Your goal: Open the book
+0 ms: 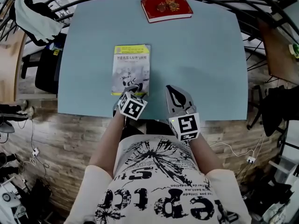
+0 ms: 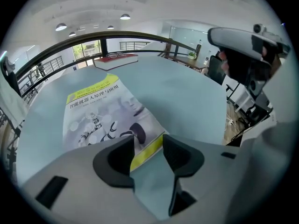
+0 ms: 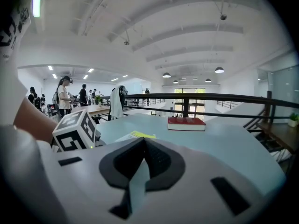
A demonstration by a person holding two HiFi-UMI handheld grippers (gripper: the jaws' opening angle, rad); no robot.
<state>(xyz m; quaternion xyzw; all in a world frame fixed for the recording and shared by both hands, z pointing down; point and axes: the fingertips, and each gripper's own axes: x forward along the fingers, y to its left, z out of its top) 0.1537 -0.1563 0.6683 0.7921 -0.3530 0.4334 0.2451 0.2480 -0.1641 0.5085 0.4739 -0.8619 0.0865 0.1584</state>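
A closed book [image 1: 131, 65] with a yellow and white cover lies flat near the table's front edge. My left gripper [image 1: 134, 97] tilts down over its near edge, close to the right-hand corner. In the left gripper view the jaws [image 2: 148, 152] stand open, and the yellow bottom strip of the book [image 2: 100, 111] shows in the gap, with neither pad pressing on it. My right gripper [image 1: 174, 90] hovers just right of the book over bare table. Its jaws [image 3: 142, 143] are shut with nothing between them. The book [image 3: 135, 135] shows only as a thin sliver there.
A red hardcover book [image 1: 166, 8] lies at the table's far edge, also seen as the red book [image 3: 186, 123] and the red book [image 2: 117, 59]. The light blue table [image 1: 205, 64] has a curved black railing [image 1: 261, 3] and chairs beyond it. People stand in the far background.
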